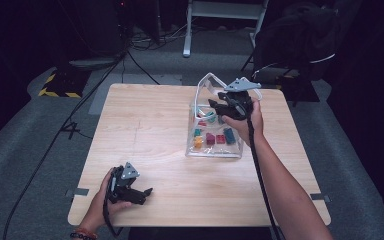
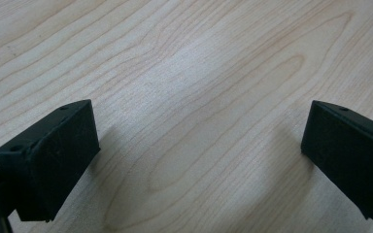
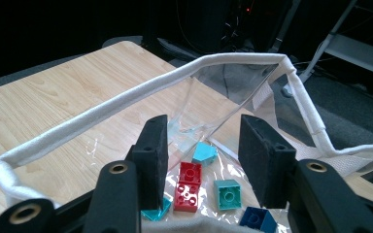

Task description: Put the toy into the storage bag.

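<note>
A clear plastic bag [image 1: 215, 145] with a white padded rim [image 3: 102, 111] stands on the wooden table [image 1: 145, 125], right of centre. Inside lie several coloured bricks, among them a red one [image 3: 188, 180], a teal one [image 3: 227, 193] and a blue one [image 3: 255, 218]. My right gripper [image 1: 220, 106] hovers at the bag's mouth, pointing down into it. In the right gripper view, its jaws [image 3: 204, 145] stand apart with nothing between the pads. My left gripper [image 1: 142, 194] rests low near the table's front left, and the left gripper view shows it wide open [image 2: 199, 160] over bare wood.
Behind the table, a chair draped in dark cloth [image 1: 300, 40] stands at the back right. A white frame leg [image 1: 187, 30] and black cables [image 1: 135, 65] lie on the grey floor. Black-and-yellow tape [image 1: 55, 87] marks the floor at the far left.
</note>
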Demonstrator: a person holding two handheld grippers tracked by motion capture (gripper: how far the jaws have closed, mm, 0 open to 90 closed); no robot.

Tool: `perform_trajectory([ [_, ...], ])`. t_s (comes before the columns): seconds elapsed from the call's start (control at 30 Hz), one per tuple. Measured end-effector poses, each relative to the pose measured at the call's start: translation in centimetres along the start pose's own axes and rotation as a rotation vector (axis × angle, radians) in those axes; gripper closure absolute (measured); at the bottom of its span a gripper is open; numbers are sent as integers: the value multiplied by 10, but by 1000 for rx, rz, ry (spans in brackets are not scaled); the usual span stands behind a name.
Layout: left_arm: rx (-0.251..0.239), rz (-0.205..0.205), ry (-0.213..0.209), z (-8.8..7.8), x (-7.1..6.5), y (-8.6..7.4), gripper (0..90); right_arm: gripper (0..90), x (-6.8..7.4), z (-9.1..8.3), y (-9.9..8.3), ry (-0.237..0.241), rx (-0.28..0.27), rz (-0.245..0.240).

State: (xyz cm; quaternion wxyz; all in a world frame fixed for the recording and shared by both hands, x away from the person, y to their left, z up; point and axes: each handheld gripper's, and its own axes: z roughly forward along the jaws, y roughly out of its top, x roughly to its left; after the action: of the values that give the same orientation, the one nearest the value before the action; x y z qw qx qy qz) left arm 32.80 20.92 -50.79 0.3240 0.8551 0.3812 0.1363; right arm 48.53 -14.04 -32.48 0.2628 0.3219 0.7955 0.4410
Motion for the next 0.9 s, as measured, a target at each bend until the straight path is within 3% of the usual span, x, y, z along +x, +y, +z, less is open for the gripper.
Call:
perform_trajectory([
  [0.6, 0, 1, 3, 0, 0, 0, 5, 393, 3, -14, -4, 28, -4, -42],
  [0.9, 0, 1, 3, 0, 0, 0, 5, 301, 4, -31, -9, 22, -43, -47],
])
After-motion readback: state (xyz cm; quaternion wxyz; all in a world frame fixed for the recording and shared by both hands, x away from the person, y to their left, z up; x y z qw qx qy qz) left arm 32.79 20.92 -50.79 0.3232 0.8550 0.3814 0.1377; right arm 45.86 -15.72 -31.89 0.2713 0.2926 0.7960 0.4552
